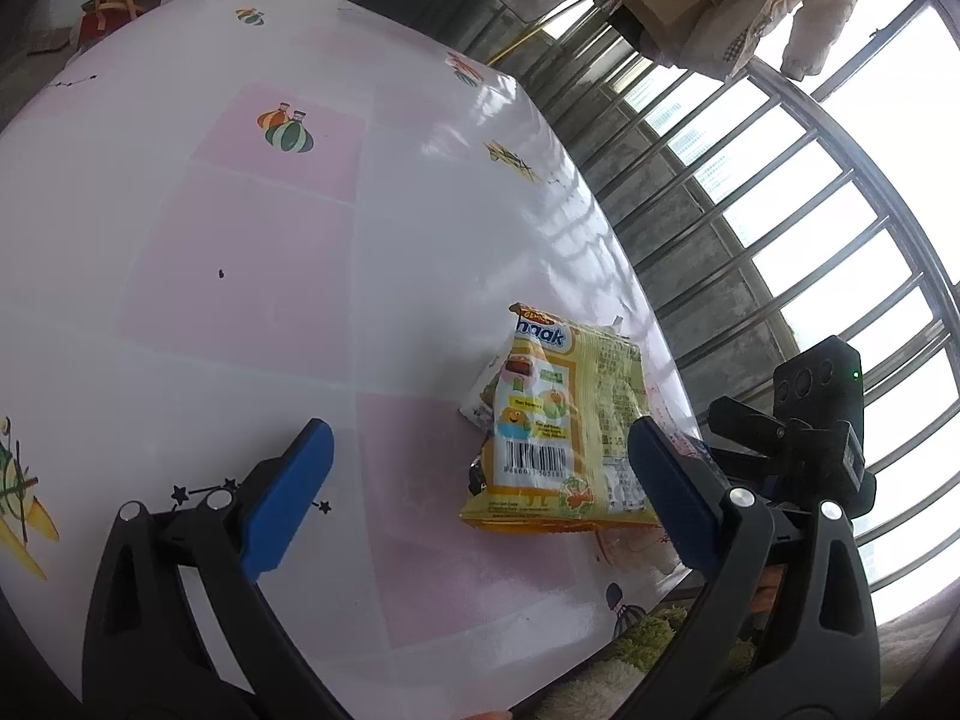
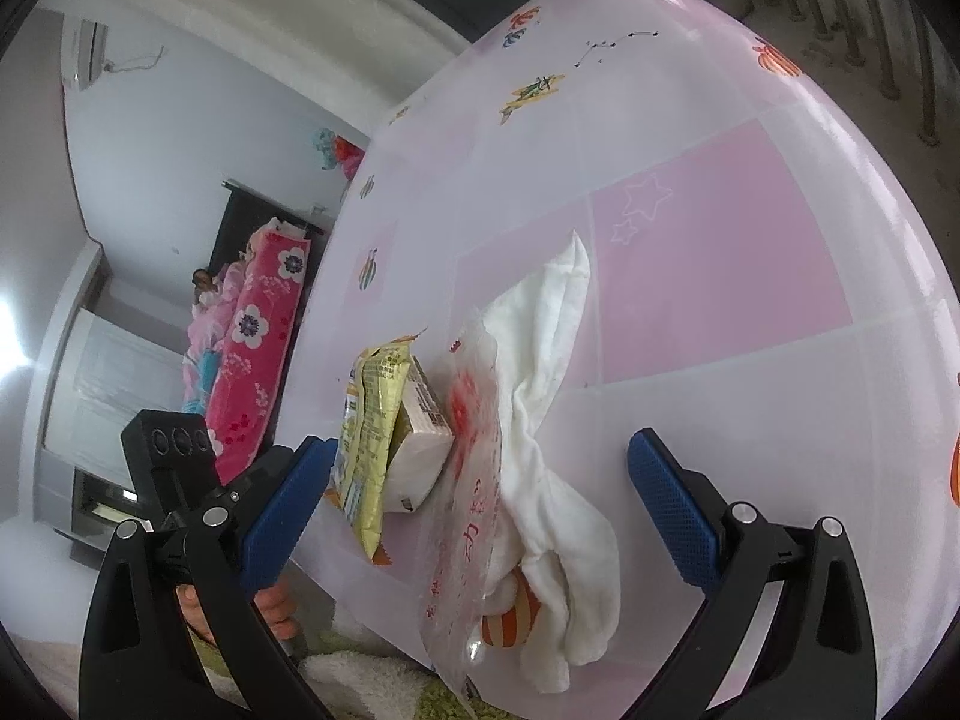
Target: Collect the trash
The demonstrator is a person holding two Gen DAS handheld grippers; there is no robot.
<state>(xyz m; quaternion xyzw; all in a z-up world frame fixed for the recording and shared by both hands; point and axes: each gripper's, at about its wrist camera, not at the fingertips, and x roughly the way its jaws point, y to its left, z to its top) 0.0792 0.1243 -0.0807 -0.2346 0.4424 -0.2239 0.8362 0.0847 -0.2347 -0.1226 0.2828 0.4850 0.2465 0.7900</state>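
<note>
- both tools, left tool (image 1: 480, 480) and right tool (image 2: 483, 480), gape wide, holding nothing.
- yellow wrapper (image 1: 558, 432), clear bag (image 2: 474, 468), white cloth (image 2: 552, 372) lie uncollected on desk (image 1: 240, 240).

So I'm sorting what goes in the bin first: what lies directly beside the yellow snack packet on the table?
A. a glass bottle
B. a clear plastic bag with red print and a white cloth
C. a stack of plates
B: in the right wrist view the yellow snack packet lies against a clear plastic bag with red print, with a white cloth alongside.

Wrapper (image 2: 366, 420) lies left of tissue (image 2: 552, 372) on table (image 2: 750, 240).
</note>
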